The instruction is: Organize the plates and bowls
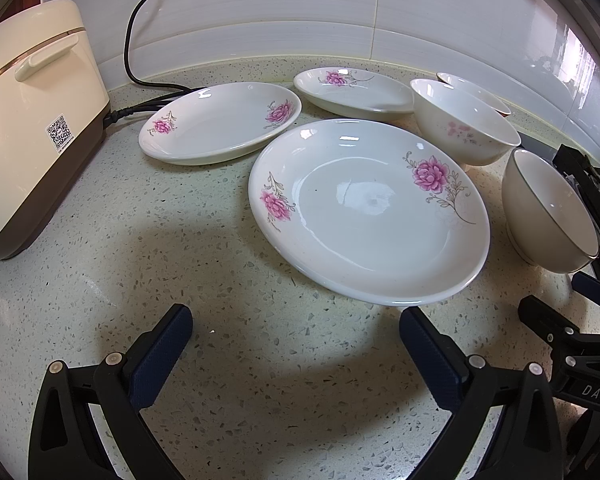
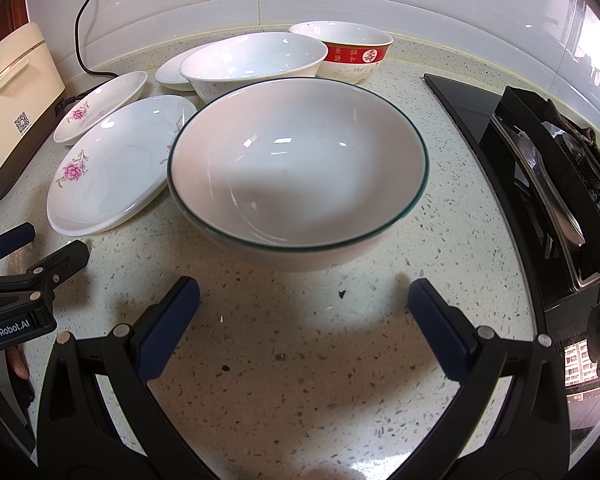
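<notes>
Three white plates with pink flowers lie on the speckled counter: a near one [image 1: 364, 212], one at the back left [image 1: 220, 122] and one at the back [image 1: 352, 94]. Three bowls stand to the right: a flowered one [image 1: 462, 124], one behind it [image 1: 474, 92] and a dark-rimmed one [image 1: 548, 212]. My left gripper [image 1: 296, 332] is open and empty, just in front of the near plate. In the right wrist view the dark-rimmed bowl [image 2: 298, 172] is right ahead of my open, empty right gripper [image 2: 304, 308]. Behind it stand a white bowl [image 2: 254, 62] and a red-banded bowl [image 2: 346, 50]. The near plate [image 2: 108, 172] lies at the left.
A cream rice cooker [image 1: 32, 120] with a black cord [image 1: 140, 28] stands at the left by the tiled wall. A black gas stove [image 2: 552, 168] borders the counter on the right. The other gripper shows at the right edge of the left wrist view [image 1: 572, 340].
</notes>
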A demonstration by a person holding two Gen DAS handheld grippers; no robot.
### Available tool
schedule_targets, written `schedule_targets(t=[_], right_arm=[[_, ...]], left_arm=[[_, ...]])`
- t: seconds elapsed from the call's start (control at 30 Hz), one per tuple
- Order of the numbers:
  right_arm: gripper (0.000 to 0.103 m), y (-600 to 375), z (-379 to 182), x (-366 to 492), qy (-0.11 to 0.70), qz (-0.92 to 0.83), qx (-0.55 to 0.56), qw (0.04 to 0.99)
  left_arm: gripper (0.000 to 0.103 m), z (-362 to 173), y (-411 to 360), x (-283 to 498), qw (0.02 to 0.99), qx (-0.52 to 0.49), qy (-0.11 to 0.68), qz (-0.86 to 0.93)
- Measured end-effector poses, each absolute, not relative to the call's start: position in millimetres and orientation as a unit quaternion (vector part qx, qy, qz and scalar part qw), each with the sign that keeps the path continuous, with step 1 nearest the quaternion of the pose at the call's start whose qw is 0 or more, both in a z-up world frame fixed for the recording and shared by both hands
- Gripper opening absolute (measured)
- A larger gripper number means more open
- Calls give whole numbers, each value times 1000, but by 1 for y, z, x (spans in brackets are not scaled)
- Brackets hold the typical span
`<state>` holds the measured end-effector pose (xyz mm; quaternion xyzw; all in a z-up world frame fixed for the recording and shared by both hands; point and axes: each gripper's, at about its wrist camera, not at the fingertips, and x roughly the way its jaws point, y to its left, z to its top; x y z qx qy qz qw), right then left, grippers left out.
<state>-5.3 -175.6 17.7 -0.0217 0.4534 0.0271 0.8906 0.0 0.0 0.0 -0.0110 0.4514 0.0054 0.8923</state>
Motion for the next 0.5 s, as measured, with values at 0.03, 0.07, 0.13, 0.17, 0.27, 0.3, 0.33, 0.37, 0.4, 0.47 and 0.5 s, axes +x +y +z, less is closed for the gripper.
schedule_targets(t=[0.03,0.07,0.13,0.17,0.27,0.3,0.33,0.37,0.4,0.47,0.5], right_arm=[[103,-176,18,-5,454,26,-21,891],[103,-175,18,-5,454,24,-20,891],[103,-176,17,-6,454,21,-19,891],[103,-177,17,-7,454,20,-18,891],[103,-177,17,-6,454,15,-15,891],[103,-176,17,-6,454,14,-14,891],[103,-176,17,-7,454,13,-13,891],[103,-174,18,-7,454,11,-13,891],[103,-174,18,-7,454,10,-12,891],[103,-175,17,-8,454,5,-10,891],[103,-174,17,-8,454,2,-9,891]], left_arm=[[103,0,0,0,892,-11,451,5],[103,0,0,0,892,-11,451,5],[103,0,0,0,892,-11,451,5],[103,0,0,0,892,-11,451,5],[103,0,0,-1,892,-11,451,5],[103,0,0,-2,892,-11,451,5],[103,0,0,-2,892,-11,451,5],[103,0,0,-3,892,-11,452,4],[103,1,0,-4,892,-11,452,4],[103,1,-1,-5,892,-11,452,4],[103,1,-1,-5,892,-11,451,4]])
